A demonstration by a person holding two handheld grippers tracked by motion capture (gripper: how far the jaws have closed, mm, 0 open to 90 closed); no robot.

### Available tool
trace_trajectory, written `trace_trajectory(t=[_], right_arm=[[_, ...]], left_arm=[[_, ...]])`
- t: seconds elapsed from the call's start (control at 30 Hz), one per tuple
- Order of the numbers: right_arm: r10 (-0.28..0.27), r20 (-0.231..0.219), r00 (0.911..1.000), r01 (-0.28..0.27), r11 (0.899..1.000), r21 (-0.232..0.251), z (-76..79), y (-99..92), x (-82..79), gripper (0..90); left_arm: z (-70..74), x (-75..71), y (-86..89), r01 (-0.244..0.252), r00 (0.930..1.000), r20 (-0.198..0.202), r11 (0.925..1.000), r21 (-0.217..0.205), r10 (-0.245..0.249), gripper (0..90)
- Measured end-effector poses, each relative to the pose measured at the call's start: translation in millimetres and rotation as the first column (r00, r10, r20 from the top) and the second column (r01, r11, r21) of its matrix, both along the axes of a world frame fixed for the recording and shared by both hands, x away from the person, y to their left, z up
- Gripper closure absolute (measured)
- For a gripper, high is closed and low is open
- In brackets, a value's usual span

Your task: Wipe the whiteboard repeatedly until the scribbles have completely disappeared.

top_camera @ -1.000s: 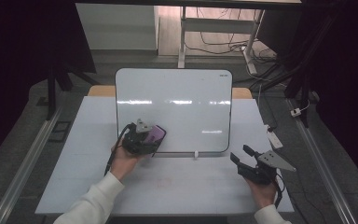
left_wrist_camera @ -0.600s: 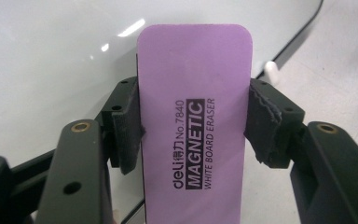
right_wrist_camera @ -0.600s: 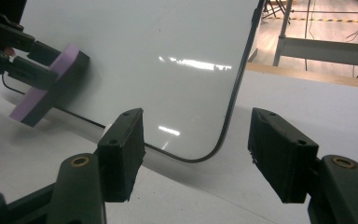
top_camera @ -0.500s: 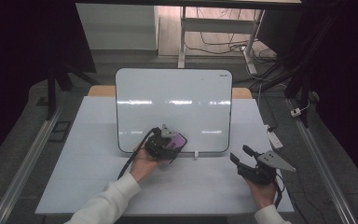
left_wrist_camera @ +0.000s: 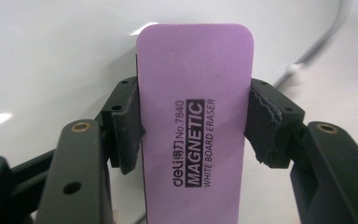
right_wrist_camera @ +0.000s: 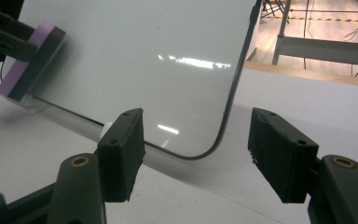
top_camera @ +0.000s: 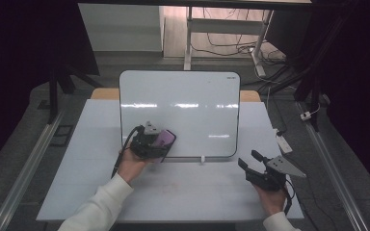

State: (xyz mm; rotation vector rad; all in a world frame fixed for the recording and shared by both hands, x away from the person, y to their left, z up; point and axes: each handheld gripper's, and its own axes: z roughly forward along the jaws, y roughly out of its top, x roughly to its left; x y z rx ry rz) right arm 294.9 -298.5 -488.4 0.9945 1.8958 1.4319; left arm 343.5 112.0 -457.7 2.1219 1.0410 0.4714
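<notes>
One table [top_camera: 96, 192], white and matte, carries everything under inspection; its flat top gives the work a steady base, and faint pinkish smudges show near the front edge in the right gripper view.

On it stands the whiteboard [top_camera: 188, 96], a glossy white panel with rounded corners and a thin dark rim, leaning back on a clear stand so that its face is offered to the person. Ceiling lights reflect in it as bright streaks, and the surface reads as clean apart from a tiny speck near the upper right.

Next in size, the right gripper [top_camera: 248, 161] rests low at the right of the table, well apart from the board's corner. Its jaws stand apart with nothing between them; the pads [right_wrist_camera: 123, 144] are black, blocky and rough-edged. I judge it parked out of the way while the other hand works.

At the board's lower left, the left gripper [top_camera: 160, 140] has its jaws clamped on the long sides of the eraser [left_wrist_camera: 196, 116], leaving the wiping face free to press against the board. The left gripper view shows frayed foam pads biting the eraser's edges.

Smallest is the eraser itself, at the board's lower left corner: a purple oblong with rounded corners, a smooth printed back marked as a magnetic whiteboard eraser, and a darker layer beneath.
</notes>
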Motion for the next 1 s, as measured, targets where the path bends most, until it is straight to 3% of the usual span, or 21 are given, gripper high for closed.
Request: trace_trajectory(t=[0.2,0.37,1.0], right_arm=[[0.001,0.0,1.0,-0.001,1.0,-0.001,-0.5,0.4,0.3,35.5],[0.001,0.001,1.0,-0.001,1.0,0.0,-0.3,0.0,0.2,35.5],[0.01,0.0,0.9999,-0.01,1.0,0.001,0.0,2.3,-0.4,35.5]], left_arm=[[-0.8,0.1,18.3,-0.031,0.9994,-0.014,0.9995,0.005,0.031,41.6],[-2.9,0.2,23.2,-0.039,0.999,-0.021,0.9992,0.009,0.039,41.6],[-3.7,7.8,-27.5,0.07,0.9972,-0.026,0.9974,-0.012,-0.071,41.6]])
